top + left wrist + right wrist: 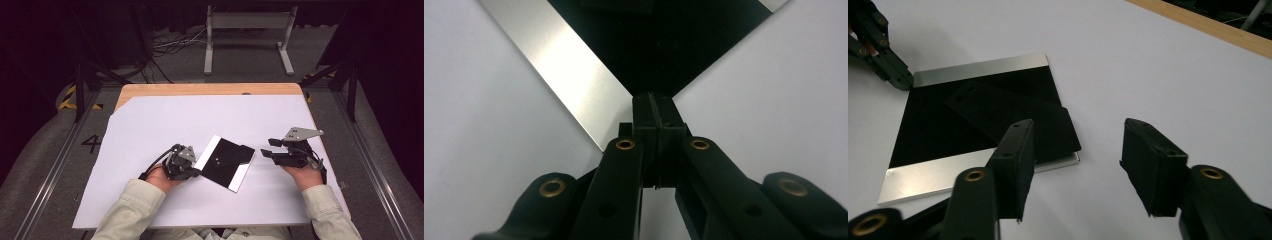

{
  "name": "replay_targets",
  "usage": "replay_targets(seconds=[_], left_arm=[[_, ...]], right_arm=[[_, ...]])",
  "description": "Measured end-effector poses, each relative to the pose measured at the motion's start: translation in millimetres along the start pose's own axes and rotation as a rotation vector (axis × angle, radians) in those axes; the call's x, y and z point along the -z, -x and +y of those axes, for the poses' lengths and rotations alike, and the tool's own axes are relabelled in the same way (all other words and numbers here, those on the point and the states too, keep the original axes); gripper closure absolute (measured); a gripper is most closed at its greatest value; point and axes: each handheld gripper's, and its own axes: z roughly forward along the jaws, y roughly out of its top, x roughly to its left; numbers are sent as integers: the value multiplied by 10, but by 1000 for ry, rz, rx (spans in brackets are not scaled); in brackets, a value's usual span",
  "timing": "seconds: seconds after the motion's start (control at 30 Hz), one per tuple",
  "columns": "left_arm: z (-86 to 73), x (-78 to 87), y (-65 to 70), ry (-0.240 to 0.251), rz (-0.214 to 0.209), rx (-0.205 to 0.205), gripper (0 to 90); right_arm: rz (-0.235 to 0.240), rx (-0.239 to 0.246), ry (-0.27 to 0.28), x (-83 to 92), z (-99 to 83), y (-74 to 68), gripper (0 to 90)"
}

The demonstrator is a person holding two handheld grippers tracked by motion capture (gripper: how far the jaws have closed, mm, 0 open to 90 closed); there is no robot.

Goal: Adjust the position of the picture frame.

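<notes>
1. A square plate (225,163), black in the middle with a silver strip along two opposite edges, lies flat on the white sheet (165,120) that covers the wooden table (210,89), near the person's edge of it.
2. A smaller black piece (1008,117) with small holes lies on top of the plate, turned at an angle to it; in the right gripper view one of its corners reaches the plate's edge.
3. The left gripper (657,112) has its jaws pressed together with nothing between them. Their tip touches one corner of the plate, where the black field comes to a point beside a silver strip.
4. In the high view the left gripper (194,171) sits at the plate's left corner, held in the left hand (162,176).
5. The right gripper (1075,170) has its jaws partly apart, with bare sheet between them. It sits just beside the plate's near corner, not touching it.
6. In the high view the right gripper (266,148) is off the plate's right edge, held in the right hand (305,175).
</notes>
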Motion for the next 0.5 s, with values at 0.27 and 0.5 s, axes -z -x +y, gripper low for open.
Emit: replay_targets(seconds=[0.27, 0.5], left_arm=[[180, -131, -77, 25, 88, 36, 900], [178, -112, -118, 105, 122, 90, 900]], right_arm=[[-13, -3, -34, 13, -27, 45, 776], [-34, -23, -65, -46, -60, 139, 899]])
